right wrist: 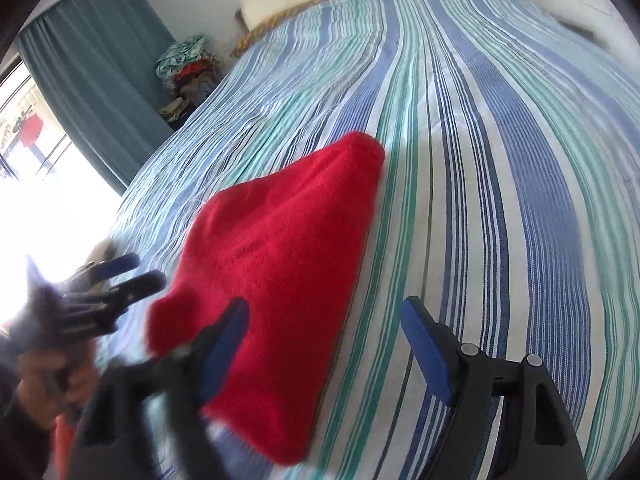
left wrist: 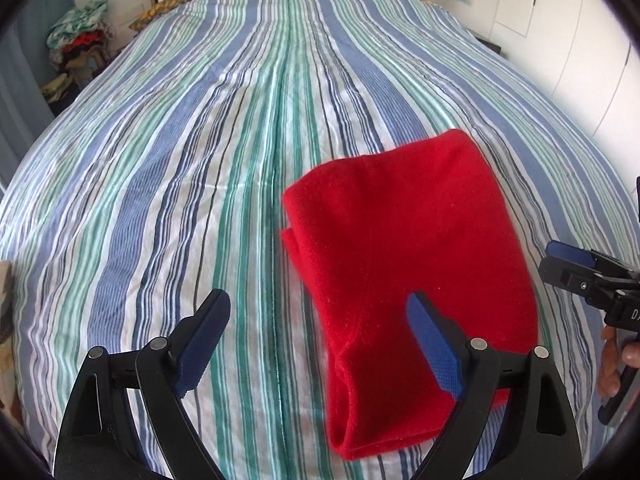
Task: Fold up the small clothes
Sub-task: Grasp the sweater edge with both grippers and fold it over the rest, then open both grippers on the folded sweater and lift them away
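Left wrist view: the left gripper [left wrist: 318, 312] hangs low over the striped bed [left wrist: 180, 200], jaws spread wide and empty. The folded red garment [left wrist: 404, 240] lies flat, near and to the right, under the right finger. The right gripper [left wrist: 568, 258] peeks in at the right edge.

Right wrist view, blurred: the right gripper [right wrist: 324, 318] is spread too, empty, red garment [right wrist: 280, 240] beneath its left finger. Only here: teal curtain [right wrist: 92, 64], bright window [right wrist: 36, 168].
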The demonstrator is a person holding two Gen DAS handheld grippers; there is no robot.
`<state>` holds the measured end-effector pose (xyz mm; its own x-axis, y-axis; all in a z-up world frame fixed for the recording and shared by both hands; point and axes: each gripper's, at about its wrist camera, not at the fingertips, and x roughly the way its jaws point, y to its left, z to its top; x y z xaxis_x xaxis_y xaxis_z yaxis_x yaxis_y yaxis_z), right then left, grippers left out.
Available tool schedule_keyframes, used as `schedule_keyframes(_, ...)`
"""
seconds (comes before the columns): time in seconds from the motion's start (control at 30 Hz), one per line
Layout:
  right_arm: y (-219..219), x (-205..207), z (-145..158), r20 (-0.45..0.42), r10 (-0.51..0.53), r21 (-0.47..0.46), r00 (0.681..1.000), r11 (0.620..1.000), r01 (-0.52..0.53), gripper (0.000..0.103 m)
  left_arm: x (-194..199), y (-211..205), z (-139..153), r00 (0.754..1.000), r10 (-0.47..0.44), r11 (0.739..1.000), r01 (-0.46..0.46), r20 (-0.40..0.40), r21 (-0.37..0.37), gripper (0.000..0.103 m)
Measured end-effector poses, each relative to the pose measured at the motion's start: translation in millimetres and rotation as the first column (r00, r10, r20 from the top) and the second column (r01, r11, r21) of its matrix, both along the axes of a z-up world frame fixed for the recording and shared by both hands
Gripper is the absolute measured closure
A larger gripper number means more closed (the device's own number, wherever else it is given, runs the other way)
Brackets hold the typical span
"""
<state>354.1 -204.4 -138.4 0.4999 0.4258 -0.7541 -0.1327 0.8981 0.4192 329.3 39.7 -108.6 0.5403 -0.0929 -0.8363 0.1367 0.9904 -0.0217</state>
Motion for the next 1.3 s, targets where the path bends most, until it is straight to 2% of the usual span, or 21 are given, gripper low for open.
schedule_keyframes(0.1, 3.6, 7.6, -9.8, -0.019, 0.0, 0.059, 1.0, 0.998, 0.001, 0.025, 14.4, -2.5, -25.0, 0.993, -0.026, 0.998, 0.02, -0.115, -0.052, 0.002)
schedule_keyframes(0.17, 9.3, 18.0, -26.3, -0.075, 0.011, 0.12, 0.997, 0.993, -0.002, 0.017, 25.6, 1.4, -50.1, 0.981, 0.001, 0.997, -0.016, -0.192, -0.08, 0.001)
schedule_keyframes(0.23, 16.7, 29.3, -53.1, -0.177, 0.018, 0.172, 0.984, 0.985, 0.013, 0.016, 30.4, 9.2, -64.2, 0.975, 0.025, 0.985, -0.062, -0.22, -0.163, 0.0)
schedule_keyframes(0.27, 19.4, 31.0, -59.4, -0.179, 0.004, 0.179, 0.984, 0.983, 0.028, 0.016, 30.3, 12.3, -64.8, 0.977, 0.034, 0.977, -0.078, -0.211, -0.2, 0.002)
schedule_keyframes(0.3, 22.5, 31.7, -60.0, -0.157, -0.006, 0.174, 0.988, 0.984, 0.034, 0.021, 30.0, 12.6, -63.5, 0.978, 0.033, 0.971, -0.08, -0.207, -0.225, 0.014)
schedule_keyframes(0.33, 26.5, 33.8, -59.4, -0.145, 0.005, 0.184, 0.989, 0.983, 0.022, 0.052, 29.9, 11.5, -60.8, 0.979, 0.022, 0.968, -0.071, -0.201, -0.241, 0.034)
schedule_keyframes(0.37, 30.3, 36.7, -59.1, -0.154, 0.013, 0.195, 0.988, 0.981, 0.018, 0.069, 31.1, 10.7, -58.5, 0.976, -0.032, 0.944, -0.042, -0.216, -0.328, 0.083)
schedule_keyframes(0.43, 40.3, 36.0, -45.5, -0.121, -0.005, 0.141, 0.993, 0.99, 0.022, 0.073, 30.8, 10.5, -42.5, 0.977, 0.003, 0.945, -0.072, -0.212, -0.319, 0.083)
schedule_keyframes(0.53, 62.3, 27.8, -4.0, -0.006, 0.045, 0.036, 0.999, 0.998, -0.045, 0.075, 22.1, 10.4, -4.3, 0.993, -0.011, 0.943, -0.029, -0.115, -0.331, 0.084)
schedule_keyframes(0.63, 70.8, 21.8, 43.8, 0.106, 0.083, 0.011, 0.991, 0.996, -0.084, 0.075, 12.0, 17.1, 35.5, 1.0, -0.009, 0.934, -0.001, -0.026, -0.357, 0.083)
schedule_keyframes(0.77, 69.6, 20.6, 86.2, 0.169, 0.092, 0.029, 0.981, 0.995, -0.098, 0.075, 1.8, 22.6, 52.8, 1.0, -0.013, 0.936, 0.015, 0.008, -0.352, 0.08)
schedule_keyframes(0.83, 67.4, 22.5, 85.2, 0.147, 0.075, 0.029, 0.986, 0.996, -0.08, 0.073, 3.8, 17.2, 35.1, 0.999, -0.02, 0.954, 0.011, -0.028, -0.3, 0.066)
schedule_keyframes(0.87, 67.5, 23.3, 77.8, 0.122, 0.068, 0.016, 0.99, 0.997, -0.071, 0.064, 3.3, 14.8, 21.0, 0.999, -0.006, 0.972, -0.006, -0.051, -0.233, 0.049)
schedule_keyframes(0.9, 67.1, 23.7, 65.8, 0.079, 0.059, -0.013, 0.995, 0.998, -0.058, 0.057, 0.1, 13.0, 7.8, 0.997, 0.023, 0.989, -0.033, -0.073, -0.145, 0.045)
schedule_keyframes(0.93, 62.1, 22.8, 53.8, 0.04, 0.037, -0.054, 0.999, 0.998, -0.035, 0.036, -7.6, 13.3, -2.6, 0.995, 0.047, 0.996, -0.053, -0.086, -0.065, 0.045)
schedule_keyframes(0.97, 55.2, 18.0, 43.4, 0.015, 0.004, -0.092, 1.0, 0.996, -0.003, 0.023, -19.4, 15.2, -8.6, 0.995, 0.056, 0.998, -0.058, -0.085, -0.018, 0.045)
schedule_keyframes(1.03, 37.8, -1.3, 31.4, 0.0, -0.055, -0.113, 0.999, 0.992, 0.054, 0.023, -52.5, 22.0, -8.5, 0.998, 0.05, 0.999, -0.05, -0.039, 0.017, 0.037)
schedule_keyframes(1.1, 24.9, -24.4, 27.7, -0.016, -0.084, -0.127, 0.996, 0.989, 0.081, 0.019, -87.8, 21.8, -2.2, 0.998, 0.058, 0.994, -0.059, 0.023, 0.091, 0.016)
schedule_keyframes(1.17, 21.0, -49.2, 29.6, -0.016, -0.09, -0.168, 0.996, 0.982, 0.086, 0.012, -124.1, 16.1, 7.9, 0.995, 0.049, 0.984, -0.064, 0.089, 0.165, 0.004)
schedule_keyframes(1.27, 23.7, -89.3, 36.6, -0.026, -0.05, -0.192, 0.998, 0.98, 0.044, 0.012, -175.8, 5.1, 21.0, 0.983, 0.093, 0.967, -0.127, 0.159, 0.222, 0.002)
schedule_keyframes(1.3, 26.6, -102.4, 39.7, -0.037, -0.038, -0.196, 0.999, 0.98, 0.03, 0.011, -189.2, 0.2, 21.9, 0.978, 0.131, 0.948, -0.171, 0.162, 0.267, 0.001)
